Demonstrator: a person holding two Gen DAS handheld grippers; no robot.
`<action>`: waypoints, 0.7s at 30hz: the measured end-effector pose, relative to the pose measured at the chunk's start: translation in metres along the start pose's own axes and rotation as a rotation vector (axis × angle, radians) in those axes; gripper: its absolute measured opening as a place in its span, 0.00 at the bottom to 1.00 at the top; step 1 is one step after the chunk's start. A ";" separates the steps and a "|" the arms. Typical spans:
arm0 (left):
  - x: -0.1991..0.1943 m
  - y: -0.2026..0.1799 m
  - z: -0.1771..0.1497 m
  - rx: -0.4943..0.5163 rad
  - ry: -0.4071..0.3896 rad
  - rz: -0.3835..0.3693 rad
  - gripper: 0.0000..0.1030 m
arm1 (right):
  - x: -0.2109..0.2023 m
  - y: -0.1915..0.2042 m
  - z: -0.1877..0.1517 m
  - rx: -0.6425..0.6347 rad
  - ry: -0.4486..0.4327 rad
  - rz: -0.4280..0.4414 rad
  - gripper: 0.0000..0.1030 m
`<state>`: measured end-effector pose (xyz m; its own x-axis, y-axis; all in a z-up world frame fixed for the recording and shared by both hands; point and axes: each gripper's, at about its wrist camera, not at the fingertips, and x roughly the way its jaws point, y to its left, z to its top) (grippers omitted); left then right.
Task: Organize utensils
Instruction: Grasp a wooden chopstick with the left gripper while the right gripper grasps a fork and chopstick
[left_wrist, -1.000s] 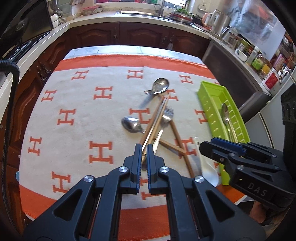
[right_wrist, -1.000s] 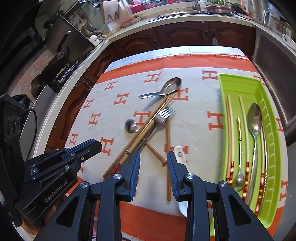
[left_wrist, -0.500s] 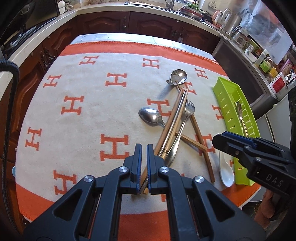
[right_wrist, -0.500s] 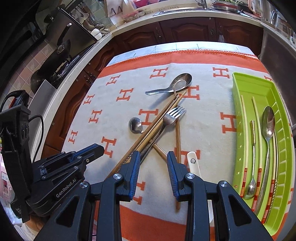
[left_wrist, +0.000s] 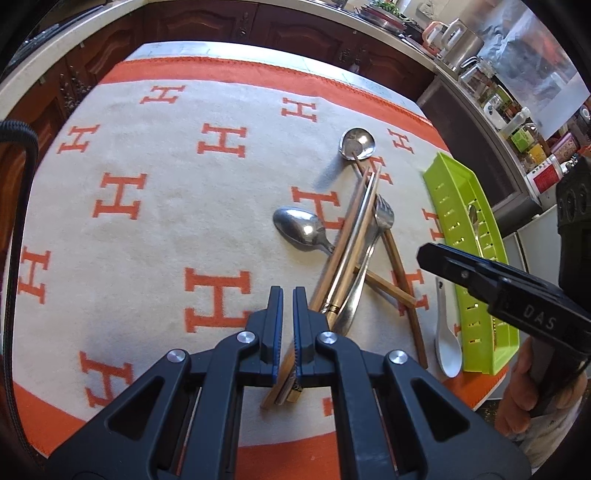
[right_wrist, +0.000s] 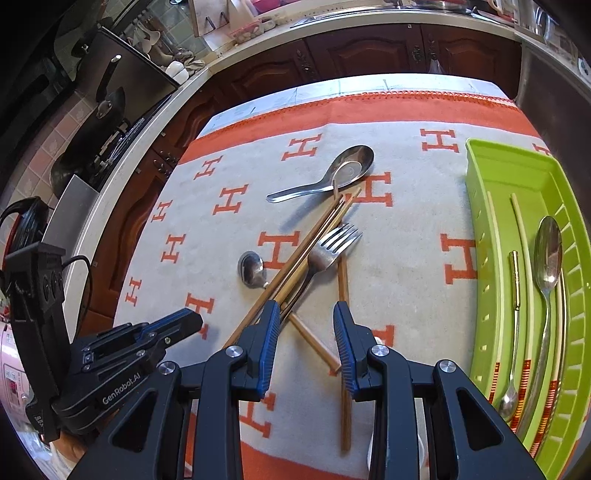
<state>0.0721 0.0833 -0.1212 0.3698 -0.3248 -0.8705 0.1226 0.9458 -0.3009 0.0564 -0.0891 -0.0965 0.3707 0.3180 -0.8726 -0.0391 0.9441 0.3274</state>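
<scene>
A pile of utensils lies mid-cloth: wooden chopsticks (left_wrist: 347, 236), a steel fork (right_wrist: 328, 251), a small spoon (left_wrist: 299, 225), a ladle-like steel spoon (right_wrist: 332, 177) and a white ceramic spoon (left_wrist: 447, 339). My left gripper (left_wrist: 288, 325) has its jaws almost together, with the near ends of the chopsticks between the pads; whether it clamps them I cannot tell. My right gripper (right_wrist: 304, 347) is open and empty, low over crossed chopsticks (right_wrist: 314, 343). The green tray (right_wrist: 480, 177) at the right holds a spoon (right_wrist: 548, 258), chopsticks and a small gold-handled spoon.
The orange and cream H-pattern cloth (left_wrist: 140, 192) covers the table. Dark wood cabinets (right_wrist: 369, 51) and counters with kitchen items surround it. A stove with a pan (right_wrist: 110, 110) stands at the left. The tray also shows in the left wrist view (left_wrist: 480, 295).
Both grippers have moved forward and lower toward the utensil pile. The left gripper's pads now straddle the chopstick ends. The right gripper stays open.
</scene>
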 end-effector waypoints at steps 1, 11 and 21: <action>0.002 -0.001 0.001 0.003 0.006 -0.016 0.02 | 0.002 -0.002 0.001 0.004 0.002 0.001 0.29; 0.033 -0.018 0.013 0.062 0.067 -0.060 0.02 | 0.020 -0.007 -0.001 0.017 0.023 0.033 0.29; 0.044 -0.028 0.018 0.117 0.062 -0.034 0.04 | 0.033 -0.007 -0.004 0.026 0.040 0.048 0.29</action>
<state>0.1019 0.0421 -0.1442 0.3062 -0.3526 -0.8843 0.2418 0.9272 -0.2860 0.0654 -0.0854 -0.1287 0.3312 0.3668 -0.8693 -0.0316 0.9251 0.3783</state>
